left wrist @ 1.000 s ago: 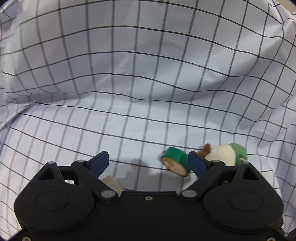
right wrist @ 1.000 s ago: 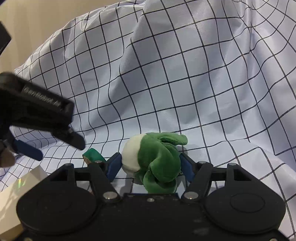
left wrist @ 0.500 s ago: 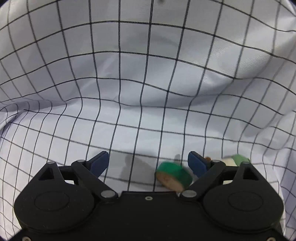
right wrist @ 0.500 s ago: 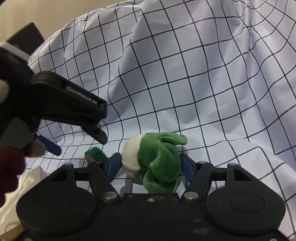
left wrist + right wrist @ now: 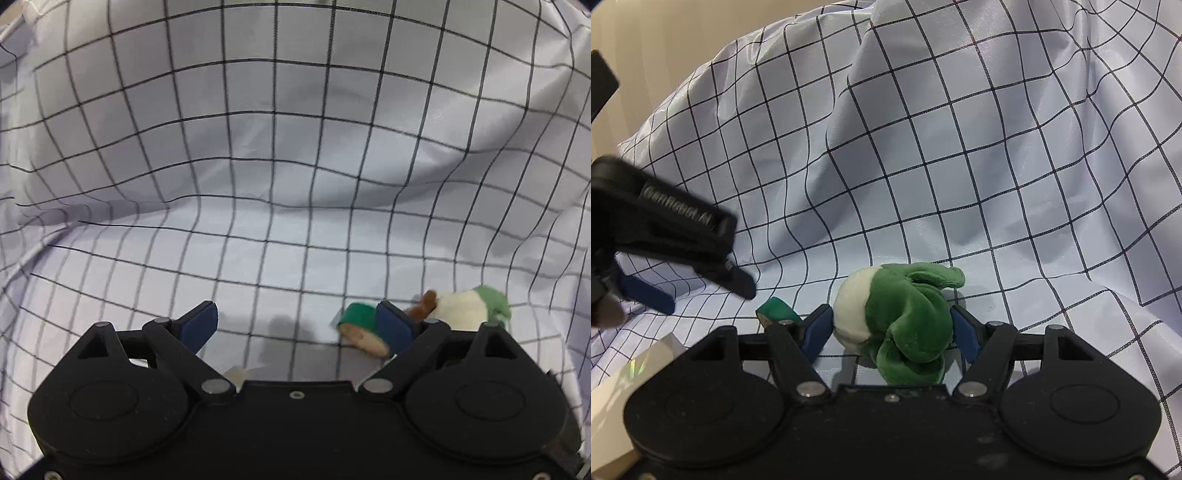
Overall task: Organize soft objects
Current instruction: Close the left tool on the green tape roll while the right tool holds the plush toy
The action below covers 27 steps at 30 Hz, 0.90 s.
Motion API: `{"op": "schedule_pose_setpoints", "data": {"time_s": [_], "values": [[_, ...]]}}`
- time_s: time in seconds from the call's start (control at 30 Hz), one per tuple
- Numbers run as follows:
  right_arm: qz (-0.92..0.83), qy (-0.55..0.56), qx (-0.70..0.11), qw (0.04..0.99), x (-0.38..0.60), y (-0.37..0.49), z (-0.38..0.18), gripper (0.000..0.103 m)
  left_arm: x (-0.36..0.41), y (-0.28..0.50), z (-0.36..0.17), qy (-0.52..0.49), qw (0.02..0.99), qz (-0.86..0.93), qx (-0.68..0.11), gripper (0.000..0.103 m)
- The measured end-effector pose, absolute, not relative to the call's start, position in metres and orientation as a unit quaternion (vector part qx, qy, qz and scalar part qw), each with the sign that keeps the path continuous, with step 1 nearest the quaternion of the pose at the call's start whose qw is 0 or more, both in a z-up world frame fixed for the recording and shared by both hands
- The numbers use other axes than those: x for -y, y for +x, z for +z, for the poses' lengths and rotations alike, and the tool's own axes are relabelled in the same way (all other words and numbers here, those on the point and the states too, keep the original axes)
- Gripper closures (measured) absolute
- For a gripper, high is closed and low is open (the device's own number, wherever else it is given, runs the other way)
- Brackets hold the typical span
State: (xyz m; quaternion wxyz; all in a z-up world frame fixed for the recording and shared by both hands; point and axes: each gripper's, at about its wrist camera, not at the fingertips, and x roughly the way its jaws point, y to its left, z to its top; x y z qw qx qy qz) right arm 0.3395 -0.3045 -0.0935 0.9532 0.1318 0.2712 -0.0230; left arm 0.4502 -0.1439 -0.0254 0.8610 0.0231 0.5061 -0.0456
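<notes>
Gripping the green-and-white plush toy (image 5: 901, 314) between both blue pads, the right gripper (image 5: 892, 328) holds it just above the white checked cloth (image 5: 960, 166). The left gripper (image 5: 299, 325) hangs wide open and empty, a small green-edged disc (image 5: 360, 326) lying on the cloth just inside its right finger. Risk: closing there might only clip the disc's edge and flick it away, since it sits off-centre.

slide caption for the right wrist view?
Right gripper closed on a green-and-white plush toy over black-gridded white cloth; open left gripper hovers beside a small green-capped piece.
</notes>
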Motion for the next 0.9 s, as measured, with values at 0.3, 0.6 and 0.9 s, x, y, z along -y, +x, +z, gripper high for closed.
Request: {"op": "schedule_pose_setpoints", "data": {"time_s": [0.3, 0.6, 0.9], "values": [[-0.024, 0.130, -0.271, 0.953, 0.304, 0.339, -0.094, 0.034, 0.166, 0.459, -0.041, 0.030, 0.847, -0.042, -0.529, 0.014], [-0.024, 0.132, -0.271, 0.953, 0.304, 0.339, -0.094, 0.034, 0.171, 0.467, -0.045, -0.013, 0.852, -0.069, -0.518, 0.014], [-0.024, 0.132, -0.271, 0.953, 0.303, 0.339, -0.095, 0.033, 0.195, 0.469, -0.050, -0.041, 0.845, -0.094, -0.525, 0.014]]}}
